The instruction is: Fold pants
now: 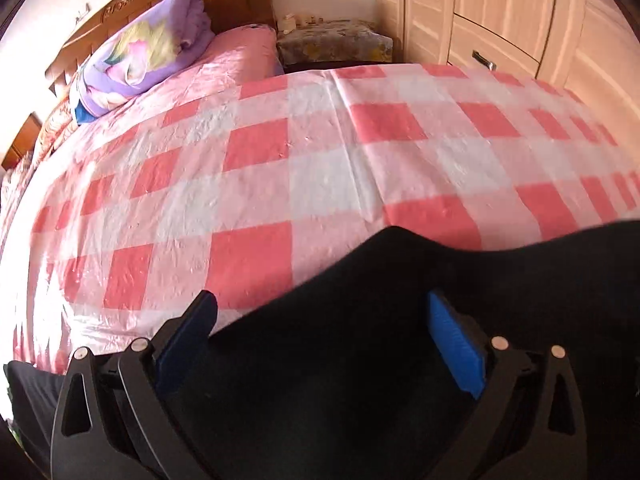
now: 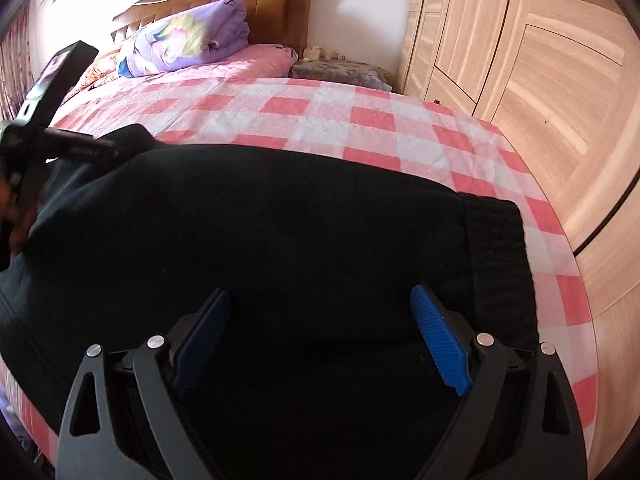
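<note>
On the bed, black pants lie flat near the front edge, waistband at right. Both the left tool and right tool are spread above the cloth, nothing pinched. One layer edge should be pinched cleanly at each side before lifting.

You have a bed under a pink-checked sheet, a folded purple quilt by its wooden headboard, a covered nightstand beside it, and a wardrobe along the far edge.

Matt black knit pants with a ribbed waistband; crinkled, slightly glossy checked sheet; ridged blue pads; varnished wooden headboard.
</note>
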Tool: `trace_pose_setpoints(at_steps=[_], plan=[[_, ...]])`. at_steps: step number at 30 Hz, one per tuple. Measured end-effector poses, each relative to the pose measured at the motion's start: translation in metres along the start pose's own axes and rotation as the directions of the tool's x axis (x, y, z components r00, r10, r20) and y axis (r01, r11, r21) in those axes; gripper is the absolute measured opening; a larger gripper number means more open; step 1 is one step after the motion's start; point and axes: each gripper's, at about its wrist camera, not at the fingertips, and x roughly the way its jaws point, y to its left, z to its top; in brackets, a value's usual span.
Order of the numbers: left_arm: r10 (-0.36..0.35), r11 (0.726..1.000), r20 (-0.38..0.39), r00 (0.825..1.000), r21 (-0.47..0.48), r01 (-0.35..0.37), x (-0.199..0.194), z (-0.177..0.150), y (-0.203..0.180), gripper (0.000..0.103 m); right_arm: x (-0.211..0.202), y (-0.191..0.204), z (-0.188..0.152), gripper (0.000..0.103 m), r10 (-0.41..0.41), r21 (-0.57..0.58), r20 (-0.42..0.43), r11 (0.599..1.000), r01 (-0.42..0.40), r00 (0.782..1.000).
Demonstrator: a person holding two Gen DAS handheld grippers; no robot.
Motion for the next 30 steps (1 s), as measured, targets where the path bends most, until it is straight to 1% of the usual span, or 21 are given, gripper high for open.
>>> trace_pose_setpoints(at_steps=[3, 6, 7, 9, 11, 12, 14, 15, 16, 17, 21, 23, 25, 27, 30], plan=[[-0.036, 0.999, 0.014, 0.999, -0.038, 0.036, 0.007, 0.005, 0.007, 0.102, -0.004, -0.004, 0.001, 0.088, 0.018, 0.028, -0.008, 0.999, -0.018, 1.0], [-0.1, 0.992, 0.045, 0.994, -0.077, 0.103, 0.01, -0.002, 0.017, 0.102, -0.014, -0.003, 0.009, 0.088, 0.0, 0.065, -0.011, 0.998, 0.001, 1.0], [-0.132, 0.985, 0.059, 0.989, -0.105, 0.138, 0.011, -0.005, 0.02, 0.102, -0.018, -0.001, 0.014, 0.088, -0.007, 0.073, -0.001, 0.997, 0.007, 1.0], [-0.157, 0.979, 0.077, 0.985, -0.118, 0.166, 0.006, -0.01, 0.02, 0.102, -0.027, 0.003, 0.026, 0.088, 0.027, 0.069, 0.065, 0.997, -0.031, 0.998], [-0.156, 0.98, 0.077, 0.985, -0.114, 0.165, 0.007, -0.01, 0.019, 0.102, -0.025, 0.008, 0.041, 0.088, 0.02, 0.057, 0.11, 0.998, -0.027, 0.994], [-0.154, 0.98, 0.079, 0.985, -0.112, 0.162, 0.007, -0.011, 0.018, 0.102, -0.02, 0.009, 0.047, 0.088, 0.013, 0.053, 0.116, 0.998, -0.019, 0.993], [-0.149, 0.982, 0.085, 0.985, -0.106, 0.158, 0.006, -0.01, 0.017, 0.102, 0.01, 0.007, 0.056, 0.088, -0.021, 0.065, 0.024, 0.998, 0.02, 0.999], [-0.149, 0.982, 0.085, 0.985, -0.107, 0.158, 0.006, -0.01, 0.017, 0.102, 0.027, 0.006, 0.056, 0.09, -0.049, 0.069, -0.045, 0.996, 0.052, 0.998], [-0.147, 0.982, 0.087, 0.985, -0.106, 0.156, 0.007, -0.01, 0.018, 0.102, 0.039, 0.006, 0.054, 0.094, -0.065, 0.06, -0.082, 0.996, 0.07, 0.995], [-0.142, 0.983, 0.09, 0.986, -0.1, 0.151, 0.006, -0.01, 0.017, 0.102, 0.044, 0.008, 0.052, 0.096, -0.085, 0.039, -0.071, 0.995, 0.088, 0.994], [-0.125, 0.987, 0.103, 0.987, -0.09, 0.134, 0.004, -0.01, 0.016, 0.102, 0.039, 0.005, 0.049, 0.097, -0.096, 0.048, -0.08, 0.994, 0.1, 0.992], [-0.119, 0.988, 0.107, 0.987, -0.088, 0.129, 0.003, -0.01, 0.015, 0.102, 0.029, 0.009, 0.047, 0.097, -0.149, 0.035, -0.067, 0.988, 0.151, 0.987], [-0.108, 0.989, 0.113, 0.988, -0.084, 0.118, 0.002, -0.01, 0.014, 0.102, 0.02, 0.016, 0.044, 0.097, -0.181, -0.009, -0.045, 0.984, 0.18, 0.983], [-0.092, 0.992, 0.119, 0.989, -0.075, 0.102, 0.001, -0.01, 0.012, 0.102, 0.023, 0.012, 0.039, 0.097, -0.175, -0.008, -0.059, 0.985, 0.175, 0.983], [-0.08, 0.994, 0.126, 0.989, -0.068, 0.089, -0.001, -0.01, 0.011, 0.102, 0.022, -0.005, 0.028, 0.097, -0.096, 0.072, -0.056, 0.992, 0.1, 0.994]])
